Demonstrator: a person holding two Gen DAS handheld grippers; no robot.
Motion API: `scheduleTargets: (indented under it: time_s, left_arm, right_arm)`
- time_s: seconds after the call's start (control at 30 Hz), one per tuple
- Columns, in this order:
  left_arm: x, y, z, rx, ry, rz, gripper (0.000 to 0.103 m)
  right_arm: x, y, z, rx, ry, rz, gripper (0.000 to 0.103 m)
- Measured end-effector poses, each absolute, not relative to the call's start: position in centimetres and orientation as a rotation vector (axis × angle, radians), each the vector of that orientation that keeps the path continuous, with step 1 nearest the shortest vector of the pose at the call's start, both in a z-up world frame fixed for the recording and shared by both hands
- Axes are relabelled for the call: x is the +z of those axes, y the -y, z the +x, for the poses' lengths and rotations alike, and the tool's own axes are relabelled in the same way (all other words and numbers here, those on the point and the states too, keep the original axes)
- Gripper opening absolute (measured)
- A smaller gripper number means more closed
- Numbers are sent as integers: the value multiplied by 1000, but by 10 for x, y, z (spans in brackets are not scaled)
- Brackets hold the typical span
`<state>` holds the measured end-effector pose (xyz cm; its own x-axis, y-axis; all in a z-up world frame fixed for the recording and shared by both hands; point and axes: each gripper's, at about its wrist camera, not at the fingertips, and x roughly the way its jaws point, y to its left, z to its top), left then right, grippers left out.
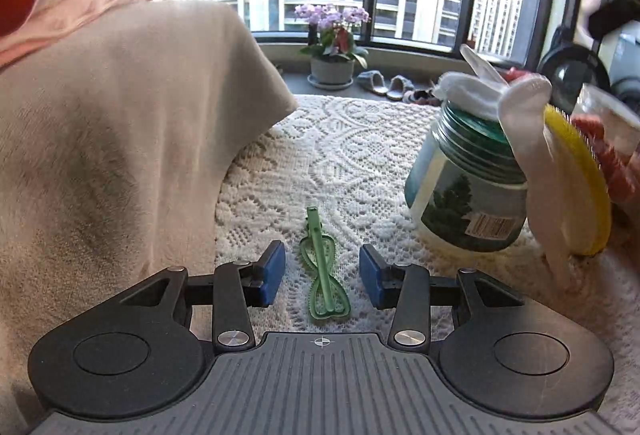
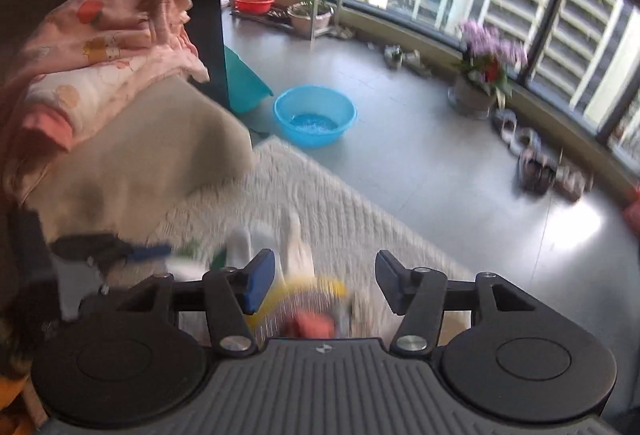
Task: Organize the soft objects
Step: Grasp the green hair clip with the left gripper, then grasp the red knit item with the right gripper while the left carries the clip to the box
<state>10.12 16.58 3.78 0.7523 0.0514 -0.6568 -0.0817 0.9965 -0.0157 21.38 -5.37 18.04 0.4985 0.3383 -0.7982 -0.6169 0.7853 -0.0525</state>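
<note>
Clip (image 1: 323, 267), green and translucent, lies on the lace-covered surface (image 1: 360, 155) straight between the blue pads of the left gripper (image 1: 322, 277). Its jaws stand apart, one pad on either side of the clip, neither touching it, so nothing is held there.

Soft things sit on both flanks. A beige blanket (image 1: 120, 155) is draped high on the left with a pink printed cloth (image 2: 104, 47) on top of it. To the right, a jar (image 1: 464, 191) has white cloth (image 1: 520, 123) stuffed into its mouth and spilling down its side, beside a yellow-rimmed item (image 1: 580, 187) that I cannot identify.

The right gripper (image 2: 324, 285) hangs above that jar-side clutter with its jaws apart and nothing between the pads; its view is smeared, so what lies below reads only as white, yellow and red.

If the clip is the target, the left hand looks well lined up. To do this well, lower the jaws until the pads bracket the clip's narrow middle, then close slowly; it is thin and flat on openwork lace, so a pad could snag the threads or skate over the plastic. Keep the blanket edge clear of the left pad. The right hand should stay high until the left has a firm hold, then pick one cloth at a time from the jar rather than dragging the jar over.
</note>
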Motion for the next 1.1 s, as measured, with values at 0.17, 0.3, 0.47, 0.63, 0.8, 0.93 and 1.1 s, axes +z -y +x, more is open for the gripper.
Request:
scheduleTargets:
  time_s: [0.17,0.3,0.47,0.63,0.8,0.93,1.1]
  left_arm:
    - [39,-167,100,43,-707,-50,20]
    - [40,-170,98,32,-691,-80,20]
    - [49,-176,92,38,-660,-110,20]
    - [69,-174,86,12,-608,-127,20]
    - [105,-170,92,7,-543,-69,20]
    - [141,-162,94,-7,-488,-32,20]
    - [177,-135,95,-41,-417,38,20]
  right_arm:
    - [150,77,191,596,-888,-345,54]
    - [134,66,186,660,-929,-356,45]
    - [101,48,198,638,-997,-393,21]
    - [112,61,209,625,-1021,-298,11]
    - [158,83,207,640,-969,-169,11]
    - [194,92,194,650,-890,-140,11]
    - [235,106,174,634,-779,-138,11]
